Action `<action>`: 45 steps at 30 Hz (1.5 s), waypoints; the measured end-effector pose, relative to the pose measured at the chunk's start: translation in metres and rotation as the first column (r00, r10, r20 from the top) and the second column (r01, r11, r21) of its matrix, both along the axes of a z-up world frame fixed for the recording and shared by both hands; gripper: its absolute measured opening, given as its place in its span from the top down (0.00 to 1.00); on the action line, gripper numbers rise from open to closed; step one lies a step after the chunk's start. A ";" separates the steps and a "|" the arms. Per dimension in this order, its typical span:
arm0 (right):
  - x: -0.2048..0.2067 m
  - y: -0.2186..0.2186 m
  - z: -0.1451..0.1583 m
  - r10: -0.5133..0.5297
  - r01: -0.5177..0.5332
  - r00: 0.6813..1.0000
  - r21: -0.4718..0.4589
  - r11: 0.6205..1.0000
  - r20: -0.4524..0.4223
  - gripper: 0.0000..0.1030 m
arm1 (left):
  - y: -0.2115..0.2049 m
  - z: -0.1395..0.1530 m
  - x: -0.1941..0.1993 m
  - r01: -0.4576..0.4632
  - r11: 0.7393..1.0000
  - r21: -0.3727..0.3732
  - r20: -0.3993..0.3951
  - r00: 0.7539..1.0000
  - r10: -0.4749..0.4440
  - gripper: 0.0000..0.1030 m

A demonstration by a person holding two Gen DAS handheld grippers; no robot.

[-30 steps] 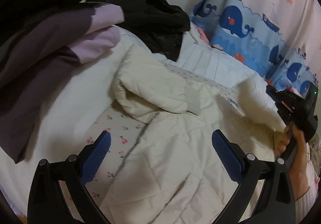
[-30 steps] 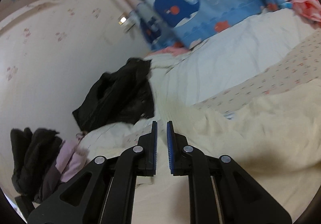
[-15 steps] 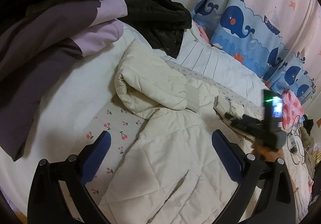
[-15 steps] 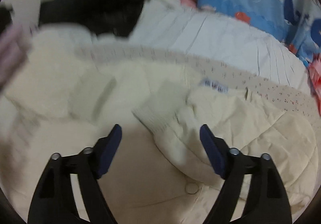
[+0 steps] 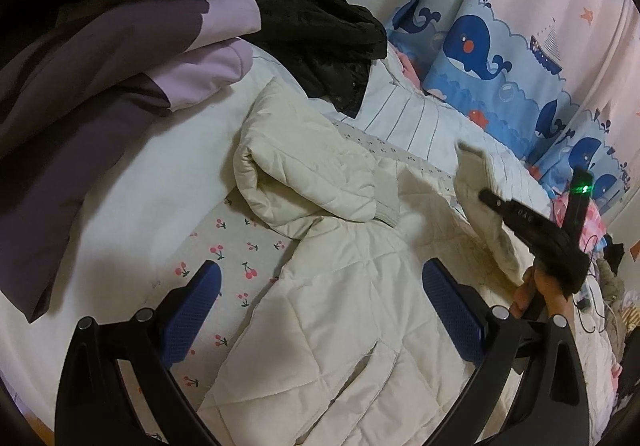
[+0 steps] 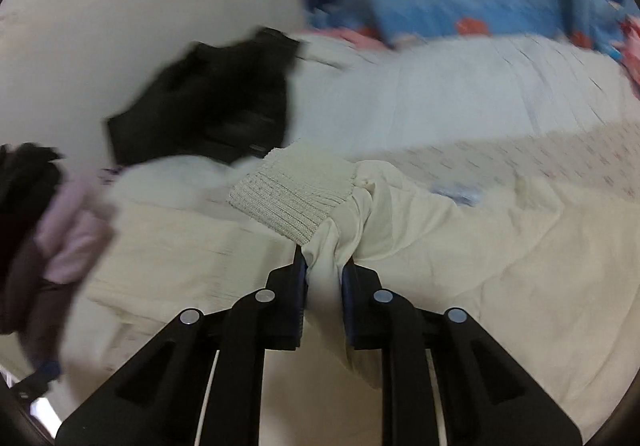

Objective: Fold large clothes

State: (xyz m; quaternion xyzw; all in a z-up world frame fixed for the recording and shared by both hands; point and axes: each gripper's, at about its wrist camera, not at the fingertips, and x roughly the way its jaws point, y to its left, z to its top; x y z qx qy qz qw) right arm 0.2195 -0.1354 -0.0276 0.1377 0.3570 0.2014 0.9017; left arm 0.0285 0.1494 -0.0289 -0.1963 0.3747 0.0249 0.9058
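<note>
The right gripper (image 6: 323,278) pinched the cream jacket (image 5: 340,326)'s sleeve just behind its ribbed cuff (image 6: 292,198), mid-bed, the left gripper (image 5: 320,310) gaping empty above, so the slippery fabric risked sliding free mid-fold.

The bed (image 5: 132,186) carries a cream padded jacket (image 5: 344,318) spread flat, a purple jacket (image 5: 100,86) at its left and a black coat (image 5: 320,30) beyond.

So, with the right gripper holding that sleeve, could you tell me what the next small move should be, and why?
Probably carry the sleeve across the cream quilted jacket and lay it on the front. The right gripper is shut just behind the ribbed cuff; the other sleeve already lies folded in, and the left gripper hovers open.
</note>
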 end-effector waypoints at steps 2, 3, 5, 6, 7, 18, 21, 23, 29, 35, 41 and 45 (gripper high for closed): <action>0.002 0.015 -0.007 0.031 -0.032 0.999 -0.008 0.999 -0.012 0.86 | -0.001 -0.001 0.001 0.000 1.000 0.004 -0.003 1.000 0.000 0.06; 0.004 0.023 -0.017 0.052 -0.052 0.998 -0.007 0.999 -0.040 0.86 | -0.002 -0.002 0.001 0.001 1.000 0.009 -0.005 1.000 -0.001 0.06; 0.013 0.043 -0.055 0.106 -0.114 0.980 -0.036 0.993 -0.170 0.81 | -0.003 -0.002 0.003 0.007 1.000 0.017 -0.006 1.000 -0.007 0.06; 0.013 0.049 -0.072 0.126 -0.141 0.964 -0.049 0.989 -0.235 0.67 | -0.003 -0.003 0.004 0.011 1.000 0.022 -0.007 1.000 -0.010 0.06; 0.011 0.051 -0.084 0.138 -0.155 0.955 -0.048 0.987 -0.261 0.64 | -0.002 -0.003 0.005 0.015 1.000 0.027 -0.009 1.000 -0.015 0.06; -0.088 -0.084 -0.026 -0.053 0.088 0.974 0.152 0.984 -0.221 0.18 | -0.028 0.005 0.032 0.128 0.912 0.389 0.011 0.990 -0.144 0.06; -0.120 -0.133 -0.031 -0.180 0.218 0.956 0.150 0.964 -0.231 0.18 | -0.052 -0.010 0.070 0.288 0.825 0.486 -0.072 0.954 -0.290 0.06; -0.120 -0.165 -0.040 -0.243 0.305 0.928 0.202 0.931 -0.283 0.18 | -0.068 -0.029 0.097 0.410 0.739 0.535 -0.169 0.908 -0.382 0.06; -0.114 -0.190 -0.048 -0.245 0.363 0.906 0.334 0.870 -0.347 0.18 | -0.107 -0.070 0.136 0.535 0.467 0.704 -0.317 0.825 -0.467 0.06; -0.103 -0.152 -0.046 -0.159 0.285 0.922 0.343 0.895 -0.353 0.18 | -0.118 -0.097 0.183 0.556 0.428 0.712 -0.385 0.819 -0.425 0.14; -0.100 -0.132 -0.046 -0.144 0.264 0.922 0.313 0.912 -0.358 0.18 | -0.070 -0.058 0.216 0.422 0.581 0.696 -0.328 0.907 -0.266 0.75; -0.101 -0.126 -0.047 -0.139 0.250 0.921 0.279 0.927 -0.363 0.18 | -0.008 0.030 0.215 0.191 0.839 0.510 -0.102 0.982 -0.162 0.77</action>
